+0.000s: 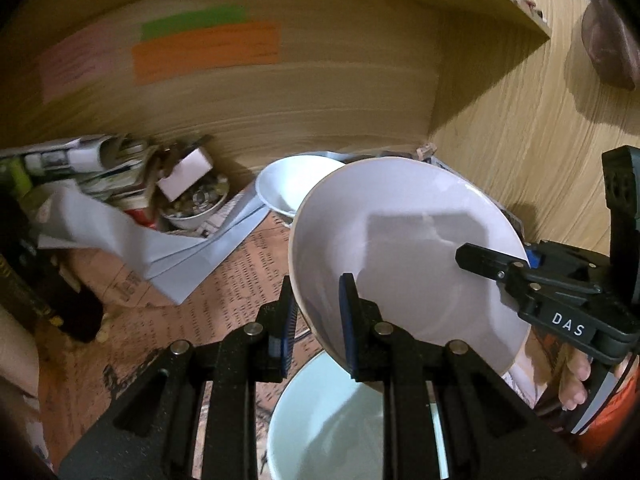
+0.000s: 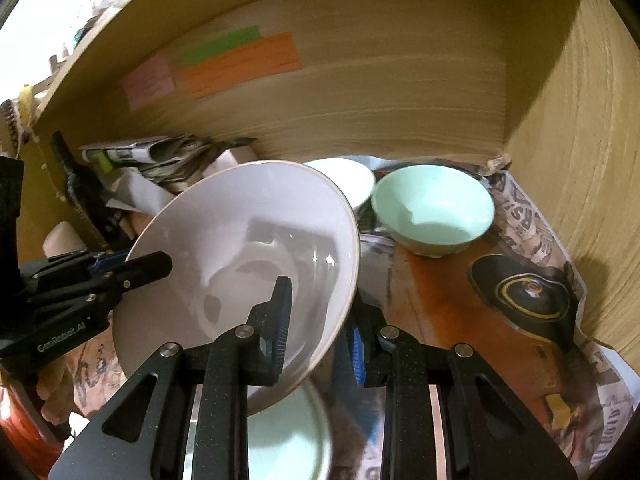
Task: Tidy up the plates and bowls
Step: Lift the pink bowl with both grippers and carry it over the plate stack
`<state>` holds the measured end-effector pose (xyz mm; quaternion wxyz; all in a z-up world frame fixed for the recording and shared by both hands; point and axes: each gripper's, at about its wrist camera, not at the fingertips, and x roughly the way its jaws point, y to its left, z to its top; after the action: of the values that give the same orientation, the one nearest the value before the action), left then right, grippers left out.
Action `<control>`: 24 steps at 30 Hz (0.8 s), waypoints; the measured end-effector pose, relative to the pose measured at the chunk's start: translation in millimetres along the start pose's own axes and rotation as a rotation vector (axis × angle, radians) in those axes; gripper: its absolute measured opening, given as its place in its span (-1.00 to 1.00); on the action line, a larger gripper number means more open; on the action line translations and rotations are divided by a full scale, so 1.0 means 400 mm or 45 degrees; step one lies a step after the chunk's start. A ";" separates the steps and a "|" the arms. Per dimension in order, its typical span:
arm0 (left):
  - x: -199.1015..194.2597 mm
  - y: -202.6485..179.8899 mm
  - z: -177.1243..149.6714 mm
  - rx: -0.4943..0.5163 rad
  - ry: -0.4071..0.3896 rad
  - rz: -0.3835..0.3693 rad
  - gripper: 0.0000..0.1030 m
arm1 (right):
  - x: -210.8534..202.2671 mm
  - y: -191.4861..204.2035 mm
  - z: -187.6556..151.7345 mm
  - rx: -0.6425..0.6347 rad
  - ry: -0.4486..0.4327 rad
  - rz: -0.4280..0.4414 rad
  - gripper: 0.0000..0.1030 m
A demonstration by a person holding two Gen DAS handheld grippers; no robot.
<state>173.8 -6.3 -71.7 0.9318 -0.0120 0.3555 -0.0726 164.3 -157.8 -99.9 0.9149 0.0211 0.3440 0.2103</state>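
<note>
A large pale grey bowl [image 1: 404, 256] is held in the air between both grippers inside a wooden shelf. My left gripper [image 1: 318, 320] is shut on its near-left rim, one finger inside and one outside. My right gripper [image 2: 320, 320] is shut on the opposite rim of the same bowl [image 2: 240, 248]. A pale green bowl [image 1: 324, 424] sits on the shelf floor directly below it and also shows in the right wrist view [image 2: 288, 436]. A white bowl [image 1: 288, 184] stands behind. A second pale green bowl [image 2: 432, 208] stands at the back right.
Newspaper [image 2: 532, 240] lines the shelf floor. Folded papers [image 1: 92, 160] and a small bowl of odds and ends [image 1: 196, 204] crowd the back left. Coloured notes [image 1: 204, 48] stick to the back wall [image 1: 320, 92]. The wooden side wall [image 2: 592, 160] is close on the right.
</note>
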 end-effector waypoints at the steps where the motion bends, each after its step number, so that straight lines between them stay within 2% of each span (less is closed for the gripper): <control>1: -0.009 0.005 -0.007 -0.008 -0.005 0.003 -0.62 | -0.002 0.013 -0.002 -0.011 0.000 0.003 -0.55; 10: -0.105 0.083 -0.074 -0.088 -0.069 0.048 -0.62 | -0.005 0.124 -0.018 -0.085 0.005 0.068 -0.55; 24: -0.237 0.223 -0.201 -0.192 -0.097 0.219 -0.62 | 0.045 0.308 -0.059 -0.219 0.085 0.227 -0.55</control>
<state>61.9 98.0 -75.8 0.9439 -0.0543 0.3238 0.0349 115.7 -40.7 -106.6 0.8790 -0.0338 0.3517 0.3202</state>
